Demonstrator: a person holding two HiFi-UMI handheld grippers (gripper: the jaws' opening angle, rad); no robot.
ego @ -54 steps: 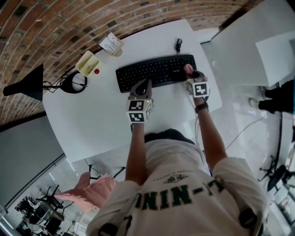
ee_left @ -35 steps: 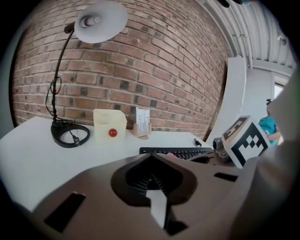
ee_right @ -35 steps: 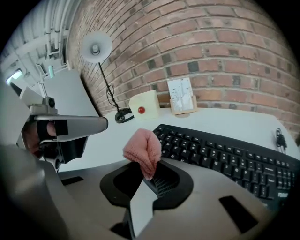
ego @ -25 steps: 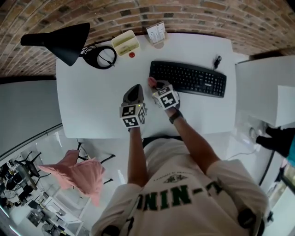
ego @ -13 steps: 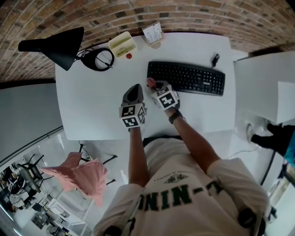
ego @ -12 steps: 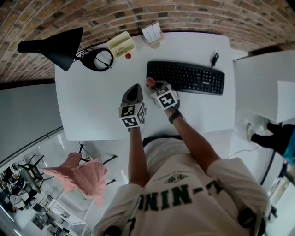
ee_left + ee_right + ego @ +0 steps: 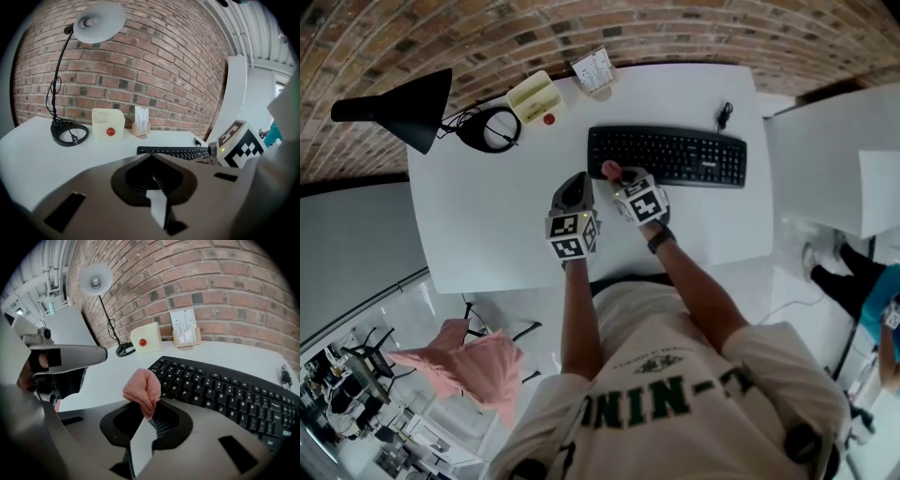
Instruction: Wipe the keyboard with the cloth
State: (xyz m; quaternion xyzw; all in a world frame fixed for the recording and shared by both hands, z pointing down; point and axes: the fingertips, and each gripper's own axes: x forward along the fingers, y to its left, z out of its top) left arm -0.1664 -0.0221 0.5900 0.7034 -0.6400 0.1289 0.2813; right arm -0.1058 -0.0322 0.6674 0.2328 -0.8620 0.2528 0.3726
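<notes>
So, progress check: your right gripper has its jaws pinched on the pink cloth, which bunches up out of the tips, so the pickup part is done. That cloth hangs over the left end of the keyboard, near its front edge. From the right gripper view I can't tell if it's actually touching the keys or floating just above them. How much has been wiped is also a guess, since the keys look the same all the way across. I'd say you're at the end of a pass or the start of one, and the whole stretch to the right is there to cover if it isn't done. Your left gripper is pressed together on nothing and sits over bare table just left of the right one, not helping with anything, though it could steady the keyboard if it slides. Count-wise: one keyboard, one cloth, two grippers. Along the brick wall at the back there's one black lamp, one pale yellow box with a red dot on it, and one little card stand
</notes>
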